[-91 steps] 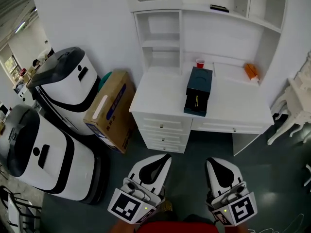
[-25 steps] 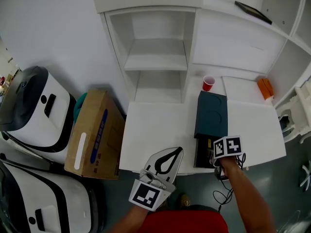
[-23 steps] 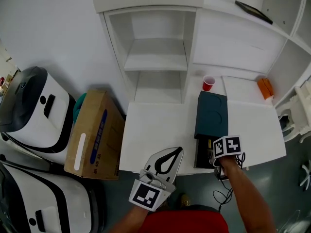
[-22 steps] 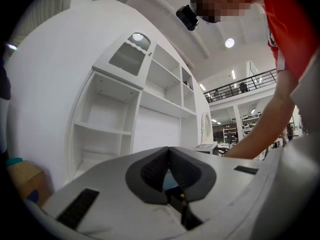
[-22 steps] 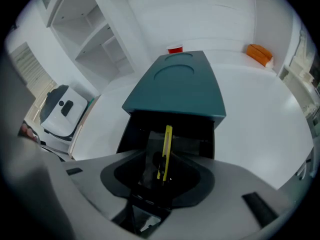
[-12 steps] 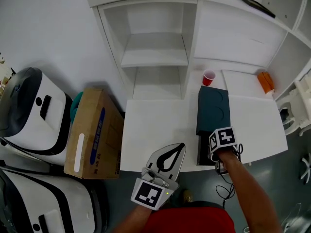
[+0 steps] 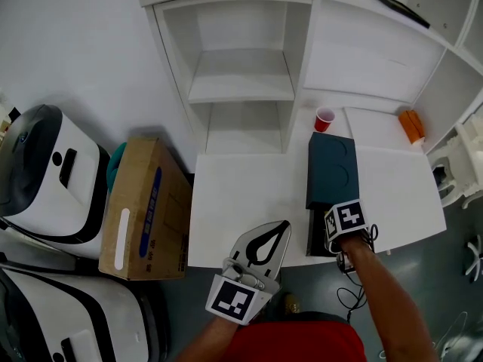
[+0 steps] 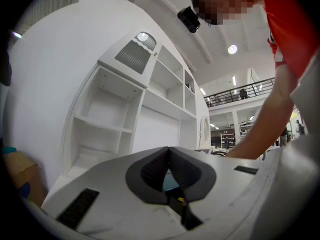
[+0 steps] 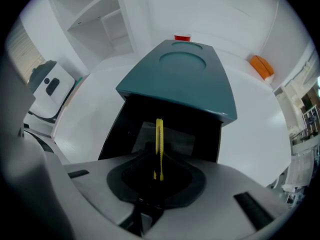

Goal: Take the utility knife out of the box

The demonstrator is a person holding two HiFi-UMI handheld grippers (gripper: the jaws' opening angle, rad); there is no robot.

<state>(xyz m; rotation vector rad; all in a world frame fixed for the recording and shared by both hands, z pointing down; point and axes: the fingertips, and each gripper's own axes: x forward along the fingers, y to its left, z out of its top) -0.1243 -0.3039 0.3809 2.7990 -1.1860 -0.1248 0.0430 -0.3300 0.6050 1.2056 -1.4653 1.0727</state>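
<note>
Nearest, the left gripper (image 7: 280,224) hangs over the front edge of the white desk (image 7: 241,194). Its jaws are closed tip to tip with nothing between them.

To its right, the right gripper (image 9: 159,165) sits at the open near end of the box (image 7: 330,168). Its jaws are pressed in on the near end of the yellow utility knife (image 9: 159,139). The knife stands on edge and runs straight away from the jaws. Its far end lies over the black tray (image 9: 130,134), which juts out from under the box's teal top. A pale sheet lines the tray floor; nothing else shows in there.

Past the box, a red cup (image 7: 324,119) stands by the back wall, its inside not visible. An orange object (image 7: 412,125) lies further right. The open shelves (image 7: 241,74) rise above.

On the floor, left of the desk, a cardboard carton (image 7: 143,202) leans closed against a white-and-black machine (image 7: 41,172).

Some seconds ago both grippers hung low over the floor, well short of the desk. The knife then lay flat in the tray, untouched. Since then the person has stepped in, and the right gripper has reached the tray and taken the knife. Over the last half second little has shifted.
</note>
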